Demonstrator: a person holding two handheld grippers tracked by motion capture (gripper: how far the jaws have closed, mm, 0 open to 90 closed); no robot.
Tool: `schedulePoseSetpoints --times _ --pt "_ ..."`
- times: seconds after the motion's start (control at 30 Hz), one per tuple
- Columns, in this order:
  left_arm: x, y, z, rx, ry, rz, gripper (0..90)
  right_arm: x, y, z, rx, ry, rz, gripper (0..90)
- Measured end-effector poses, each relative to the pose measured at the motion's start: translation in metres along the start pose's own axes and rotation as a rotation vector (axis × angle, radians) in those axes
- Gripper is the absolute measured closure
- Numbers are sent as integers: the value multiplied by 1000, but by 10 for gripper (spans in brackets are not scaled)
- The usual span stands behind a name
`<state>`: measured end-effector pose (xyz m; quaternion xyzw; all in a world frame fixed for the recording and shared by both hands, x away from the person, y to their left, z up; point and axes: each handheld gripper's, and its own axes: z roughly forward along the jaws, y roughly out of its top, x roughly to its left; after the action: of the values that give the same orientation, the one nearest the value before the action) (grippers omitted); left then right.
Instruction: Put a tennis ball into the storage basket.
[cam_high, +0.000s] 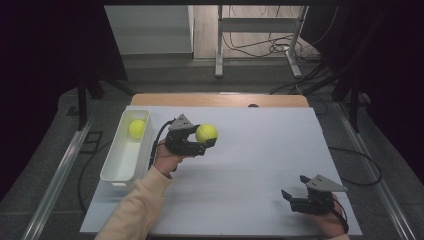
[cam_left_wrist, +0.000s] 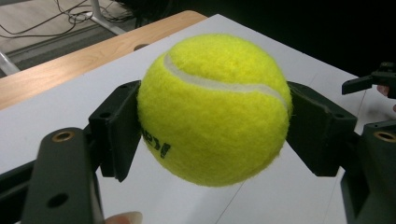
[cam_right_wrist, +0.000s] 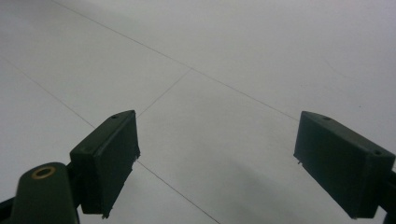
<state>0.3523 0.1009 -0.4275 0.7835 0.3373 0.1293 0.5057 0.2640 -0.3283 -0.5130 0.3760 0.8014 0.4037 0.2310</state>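
Note:
My left gripper (cam_high: 206, 137) is shut on a yellow tennis ball (cam_high: 206, 132), holding it above the white table sheet, just right of the white bin (cam_high: 116, 165). In the left gripper view both black pads press the sides of the tennis ball (cam_left_wrist: 214, 107), whose white seam faces up. A second tennis ball (cam_high: 137, 128) lies in the far end of the bin. My right gripper (cam_high: 295, 187) rests low at the front right of the table, its jaws wide apart; the right gripper view has nothing but the bare sheet (cam_right_wrist: 210, 84) between them.
The white sheet (cam_high: 250, 160) covers the wooden table (cam_high: 220, 99). Beyond the far edge stand a desk frame (cam_high: 260, 35) and loose cables on the floor. The other hand's gripper (cam_left_wrist: 373, 81) appears at the right edge of the left gripper view.

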Motion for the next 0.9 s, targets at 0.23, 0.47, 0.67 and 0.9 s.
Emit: schedulePoseSetpoints --times 0.23,0.47,0.67,0.9 --pt "1 2 -6 -18 6 -7 255 0 0 0 0 0 -1 144" --pt "5 2 -13 -31 21 -12 256 0 0 0 0 -1 0 144" --pt "9 1 -20 -36 36 -25 256 0 0 0 -1 -2 0 144" --pt "13 -4 -24 -20 51 -27 255 0 0 0 1 -3 -1 144"
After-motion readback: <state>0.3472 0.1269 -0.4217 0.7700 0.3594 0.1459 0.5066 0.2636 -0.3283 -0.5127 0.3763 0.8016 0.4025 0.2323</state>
